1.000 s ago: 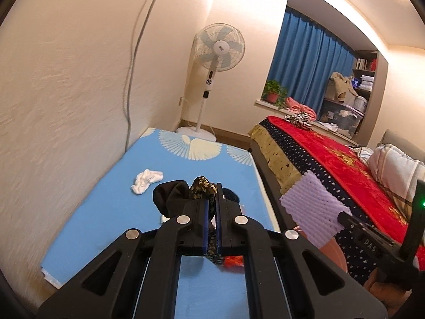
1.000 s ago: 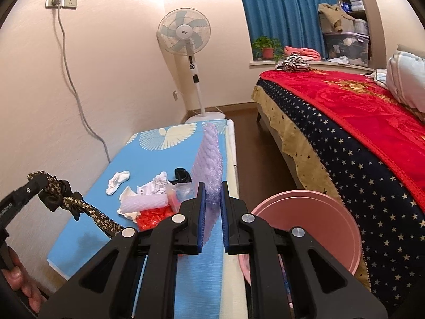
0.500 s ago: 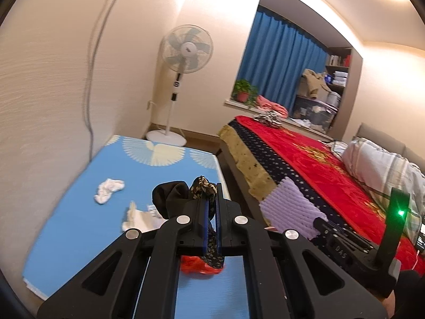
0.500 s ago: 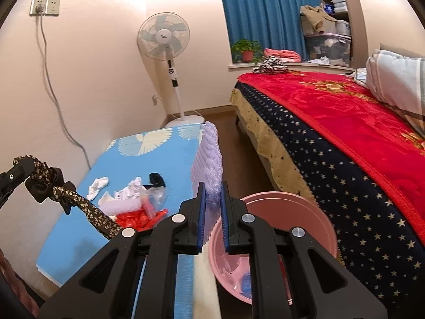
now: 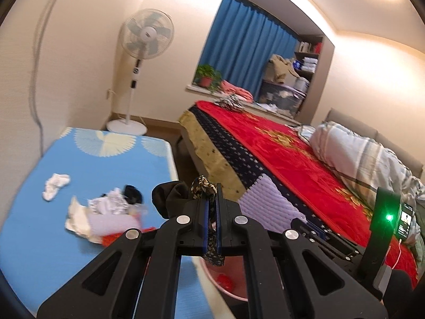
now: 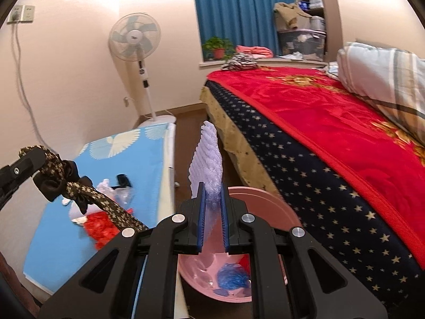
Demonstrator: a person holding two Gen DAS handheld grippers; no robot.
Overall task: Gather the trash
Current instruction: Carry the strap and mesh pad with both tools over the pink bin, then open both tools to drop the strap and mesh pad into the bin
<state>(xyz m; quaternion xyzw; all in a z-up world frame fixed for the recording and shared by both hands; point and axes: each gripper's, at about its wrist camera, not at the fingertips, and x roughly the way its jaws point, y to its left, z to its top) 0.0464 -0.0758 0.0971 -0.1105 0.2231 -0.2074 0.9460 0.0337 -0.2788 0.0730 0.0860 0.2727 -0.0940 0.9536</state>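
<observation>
The right tongs (image 6: 211, 212), clamped on an upright sheet of lilac bubble wrap (image 6: 207, 156), hang directly above the pink basin (image 6: 268, 202). The left tongs (image 5: 211, 207) pinch a patterned black fabric band (image 5: 203, 186) over the basin's near rim, so the right is judged nearer to dropping. Farther left, remaining litter (image 5: 103, 212) lies on the blue mat (image 5: 111, 164).

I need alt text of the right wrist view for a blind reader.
The right gripper is shut on a lilac bubble-wrap sheet above a round pink plastic basin holding blue scraps. At left, the left gripper holds a black patterned fabric band.
</observation>
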